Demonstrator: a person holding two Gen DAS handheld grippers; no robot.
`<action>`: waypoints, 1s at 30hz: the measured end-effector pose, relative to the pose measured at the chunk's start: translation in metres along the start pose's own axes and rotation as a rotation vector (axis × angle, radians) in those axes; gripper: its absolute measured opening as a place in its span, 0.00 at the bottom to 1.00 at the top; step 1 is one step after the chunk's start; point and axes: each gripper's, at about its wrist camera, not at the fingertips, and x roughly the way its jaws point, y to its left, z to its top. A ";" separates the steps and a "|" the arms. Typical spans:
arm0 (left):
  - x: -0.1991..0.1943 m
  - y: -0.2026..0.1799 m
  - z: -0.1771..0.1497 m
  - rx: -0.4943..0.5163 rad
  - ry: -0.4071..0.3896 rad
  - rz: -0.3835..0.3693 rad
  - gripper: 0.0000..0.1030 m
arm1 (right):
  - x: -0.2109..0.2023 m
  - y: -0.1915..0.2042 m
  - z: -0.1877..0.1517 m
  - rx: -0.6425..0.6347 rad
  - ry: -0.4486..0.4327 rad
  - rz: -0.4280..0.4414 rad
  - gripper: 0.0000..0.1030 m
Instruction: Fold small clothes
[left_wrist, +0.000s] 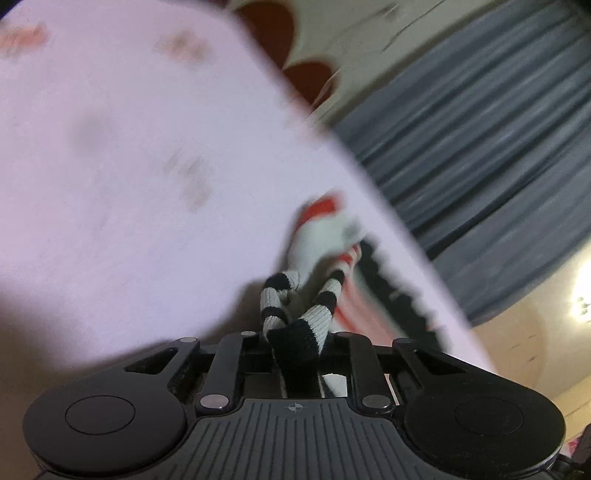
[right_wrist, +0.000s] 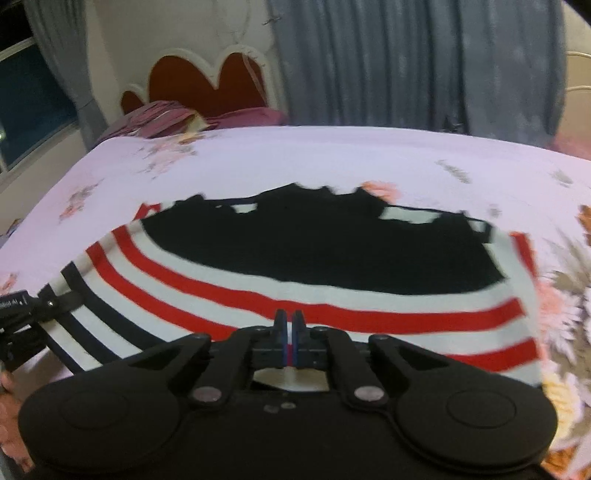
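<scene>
The striped red, white and black knitted garment (right_wrist: 295, 280) lies spread on the pale pink floral bedsheet (right_wrist: 295, 155). The left gripper (left_wrist: 295, 339) pinches its black-and-white ribbed edge; the right gripper (right_wrist: 289, 325) has its fingers clenched on the near hem. Carry both corners evenly, keeping the fabric taut.

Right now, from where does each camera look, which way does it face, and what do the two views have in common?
Left wrist: it sits on the left gripper, tilted, facing along the pink bedsheet toward the grey curtain; its fingers are shut on the striped sleeve.
Right wrist: it sits on the right gripper, facing across the striped sweater toward the headboard; fingers pinch the sweater's edge, and the left gripper shows at the left.
Shared: sweater, bedsheet, curtain, headboard.
</scene>
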 end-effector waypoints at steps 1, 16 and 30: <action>-0.001 0.004 0.001 -0.024 -0.004 -0.021 0.17 | 0.013 0.001 -0.003 -0.015 0.059 -0.025 0.01; -0.024 -0.034 0.009 0.125 -0.049 -0.033 0.16 | 0.025 0.006 -0.001 -0.060 0.111 -0.068 0.00; -0.041 -0.192 -0.041 0.446 0.006 -0.106 0.16 | -0.044 -0.063 0.000 0.050 0.004 0.009 0.06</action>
